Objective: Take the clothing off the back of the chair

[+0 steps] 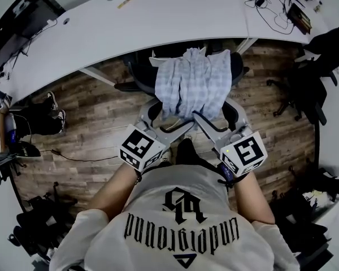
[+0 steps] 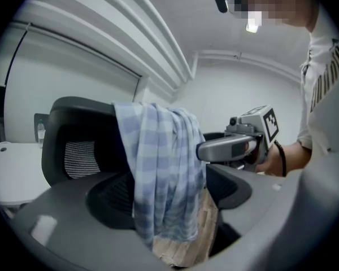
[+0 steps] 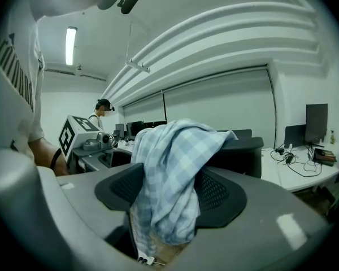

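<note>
A blue-and-white checked shirt (image 1: 195, 83) is draped over the back of a black office chair (image 1: 237, 66), which is pushed under the desk. My left gripper (image 1: 161, 117) and right gripper (image 1: 220, 117) reach side by side to the shirt's lower hem. In the left gripper view the shirt (image 2: 158, 168) hangs between the wide-apart jaws of the left gripper (image 2: 169, 202), whose pads do not press it. In the right gripper view a bunched fold of the shirt (image 3: 169, 168) likewise hangs between the spread jaws of the right gripper (image 3: 169, 199), which is open. The chair back (image 3: 254, 151) rises behind.
A long curved white desk (image 1: 158, 21) runs behind the chair, with cables (image 1: 265, 7) at its right end. Another black chair (image 1: 322, 55) stands at the right. A person's legs and shoes (image 1: 45, 117) are at the left on the wooden floor.
</note>
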Demonstrator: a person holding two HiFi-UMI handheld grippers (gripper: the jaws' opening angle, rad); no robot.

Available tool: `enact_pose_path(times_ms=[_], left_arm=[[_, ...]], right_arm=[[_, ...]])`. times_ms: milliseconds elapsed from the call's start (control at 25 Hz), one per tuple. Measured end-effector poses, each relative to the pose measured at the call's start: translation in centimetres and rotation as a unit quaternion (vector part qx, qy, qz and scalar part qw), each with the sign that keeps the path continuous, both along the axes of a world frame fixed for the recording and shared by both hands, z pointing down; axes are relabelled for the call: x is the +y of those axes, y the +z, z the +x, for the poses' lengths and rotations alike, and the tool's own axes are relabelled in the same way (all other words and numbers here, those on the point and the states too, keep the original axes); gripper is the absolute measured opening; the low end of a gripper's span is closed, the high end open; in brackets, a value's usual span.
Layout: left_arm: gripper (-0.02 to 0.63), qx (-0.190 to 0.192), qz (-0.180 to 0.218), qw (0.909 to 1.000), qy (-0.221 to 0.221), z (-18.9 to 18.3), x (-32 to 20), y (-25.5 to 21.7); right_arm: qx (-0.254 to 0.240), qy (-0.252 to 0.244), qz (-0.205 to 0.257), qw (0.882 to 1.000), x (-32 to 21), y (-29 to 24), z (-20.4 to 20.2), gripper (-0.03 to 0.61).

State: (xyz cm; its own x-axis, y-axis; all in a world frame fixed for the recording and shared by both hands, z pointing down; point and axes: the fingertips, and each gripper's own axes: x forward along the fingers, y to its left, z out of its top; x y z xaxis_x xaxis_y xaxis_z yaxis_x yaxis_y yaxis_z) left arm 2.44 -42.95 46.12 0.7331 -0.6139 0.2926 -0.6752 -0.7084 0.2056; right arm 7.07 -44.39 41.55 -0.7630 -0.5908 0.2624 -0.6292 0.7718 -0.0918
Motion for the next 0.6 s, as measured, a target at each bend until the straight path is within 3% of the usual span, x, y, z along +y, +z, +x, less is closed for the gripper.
enact_pose_path(times_ms=[80,160,280,440,600], left_arm=[[0.42,-0.005,0.001,1.0,0.0,0.2,-0.3,0.2],[0.404,-0.009,0.002,1.0,0.002,0.5,-0.5,0.2],[0.275,-0.014,0.007,0.9999,0.002,0.7,-0.4,0.1],[0.135,-0.013,0.014,0.9998,0.007,0.6,0.2,-0.2],[0.1,-0.01,0.026,0.9994,0.02,0.8,1.0,-1.3]], right_arm=[[0.0,-0.005,0.0,1.0,0.0,0.0,-0.1,0.285],[0.002,-0.008,0.002,1.0,-0.1,0.0,-0.1,0.234],[0.005,-0.008,0.01,1.0,-0.1,-0.2,0.2,0.13],[0.005,-0.009,0.018,1.0,0.3,-0.5,0.0,0.067],[0.005,-0.006,0.03,1.0,0.9,-1.2,-0.3,0.054]])
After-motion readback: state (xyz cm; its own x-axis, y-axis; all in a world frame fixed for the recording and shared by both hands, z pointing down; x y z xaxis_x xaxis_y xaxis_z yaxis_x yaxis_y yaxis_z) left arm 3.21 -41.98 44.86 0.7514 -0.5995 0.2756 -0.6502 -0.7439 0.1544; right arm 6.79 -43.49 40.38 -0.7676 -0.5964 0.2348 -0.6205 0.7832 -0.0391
